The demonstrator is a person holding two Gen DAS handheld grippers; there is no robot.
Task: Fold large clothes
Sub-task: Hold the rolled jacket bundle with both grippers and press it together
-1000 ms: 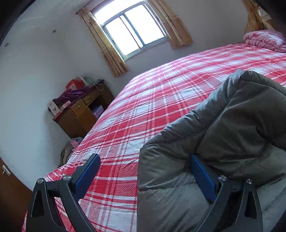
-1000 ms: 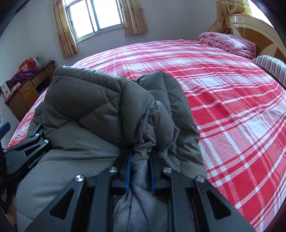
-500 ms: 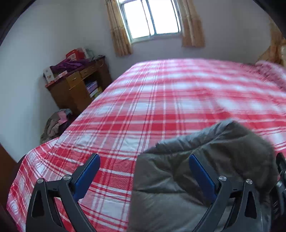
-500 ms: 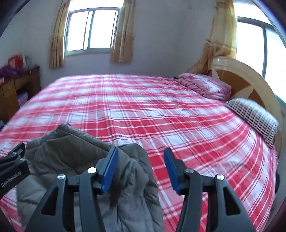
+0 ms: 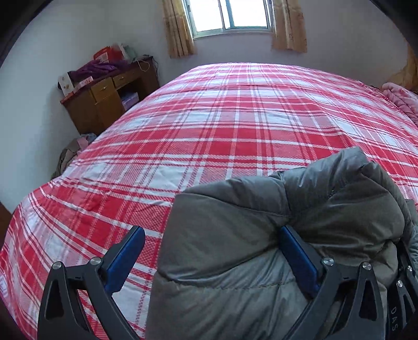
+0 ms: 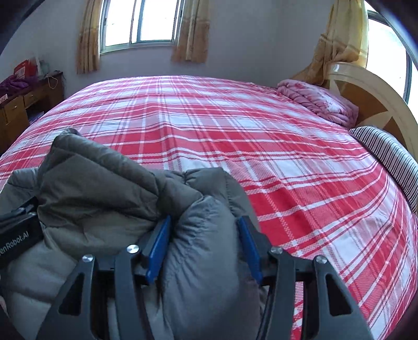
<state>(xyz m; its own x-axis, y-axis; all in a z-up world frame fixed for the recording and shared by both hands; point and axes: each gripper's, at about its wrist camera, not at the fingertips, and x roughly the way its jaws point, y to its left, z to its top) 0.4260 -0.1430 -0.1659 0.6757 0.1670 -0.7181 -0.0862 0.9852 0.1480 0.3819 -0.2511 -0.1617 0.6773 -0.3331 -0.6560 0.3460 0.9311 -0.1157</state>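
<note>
Bare bedspread (image 6: pixel 235 136) beyond jacket (image 6: pixel 104 183)

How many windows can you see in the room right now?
2. One curtained window is in the far wall beyond the bed; a second window is at right behind the headboard. Others may lie outside view.

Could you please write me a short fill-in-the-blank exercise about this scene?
1. The padded jacket being folded is ____ in colour.
2. The jacket lies on a bed sheet patterned in red and white ____.
3. The pillow by the headboard has a ____ pattern.
4. The pads on the left gripper and right gripper are ____.

Missing words: grey; plaid; striped; blue
</note>
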